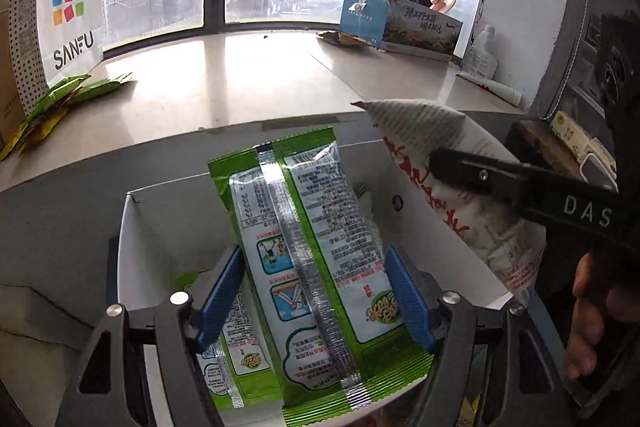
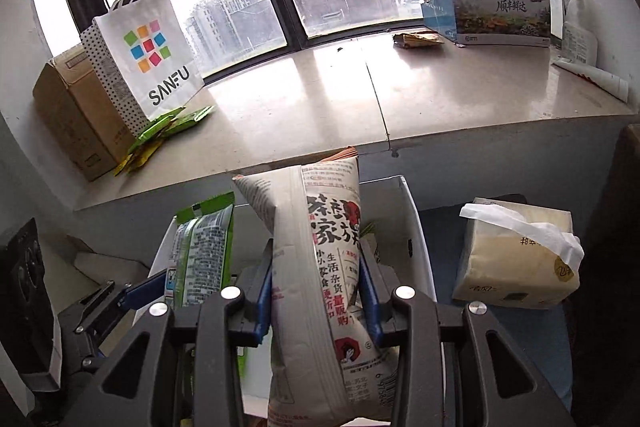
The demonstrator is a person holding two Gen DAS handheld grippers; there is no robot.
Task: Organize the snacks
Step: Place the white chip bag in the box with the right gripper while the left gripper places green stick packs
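L gripper (image 1: pixel 316 297) is straddling the green snack packet (image 1: pixel 304 247) over the white box (image 1: pixel 424 227), pads looking spread w/ gaps both sides, so it's prob. sitting loose, not pinched. R gripper (image 2: pixel 316 291) is pinching the puffy white snack bag (image 2: pixel 320 267) at mid-body, just beside and also above the box. Both are looking light, soft, crinkly and slick, air-filled & crushable, so I'm judging a gentle mid-body squeeze across the width safer than grabbing the thin sealed ends.
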